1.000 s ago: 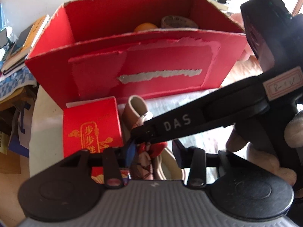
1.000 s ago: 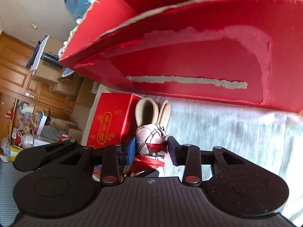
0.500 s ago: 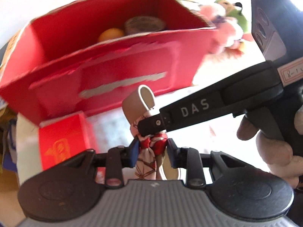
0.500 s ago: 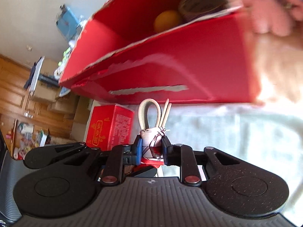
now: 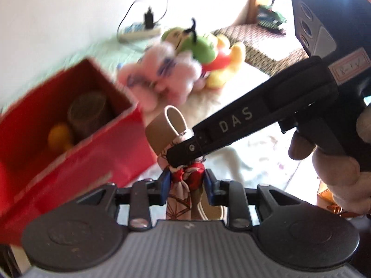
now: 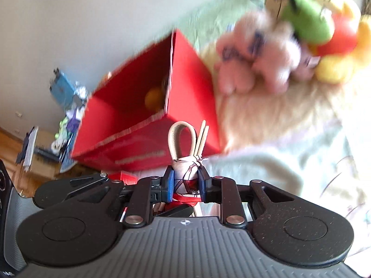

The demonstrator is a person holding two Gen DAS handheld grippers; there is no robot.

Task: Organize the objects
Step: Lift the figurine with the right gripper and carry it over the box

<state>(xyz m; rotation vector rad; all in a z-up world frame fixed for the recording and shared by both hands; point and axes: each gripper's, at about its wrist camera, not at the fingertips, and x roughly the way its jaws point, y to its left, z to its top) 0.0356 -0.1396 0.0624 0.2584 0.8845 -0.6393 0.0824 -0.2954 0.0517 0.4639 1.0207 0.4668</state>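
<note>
Both grippers are shut on one cloth-wrapped doll with a tan loop on top. My left gripper (image 5: 186, 181) clamps its red bow and patterned cloth (image 5: 179, 199). My right gripper (image 6: 185, 181) clamps the white wrapped head (image 6: 186, 169), below the tan loop (image 6: 179, 134) and two wooden sticks (image 6: 201, 136). In the left wrist view the right gripper's black finger (image 5: 231, 127) crosses in from the right. The doll is held in the air beside the open red cardboard box (image 5: 69, 153), which also shows in the right wrist view (image 6: 129, 115). The box holds an orange ball (image 5: 58, 134) and a brown round container (image 5: 89, 111).
A pink plush toy (image 5: 162, 81) and a green, red and yellow plush toy (image 5: 208, 51) lie behind the box on a pale cloth (image 6: 289, 162). A power strip with a cable (image 5: 139, 31) is at the back. Cluttered shelves and boxes (image 6: 46, 139) stand at the left.
Both grippers have closed on the doll and lifted it up and to the right. The box has slid to the left of view and the plush toys have come into sight.
</note>
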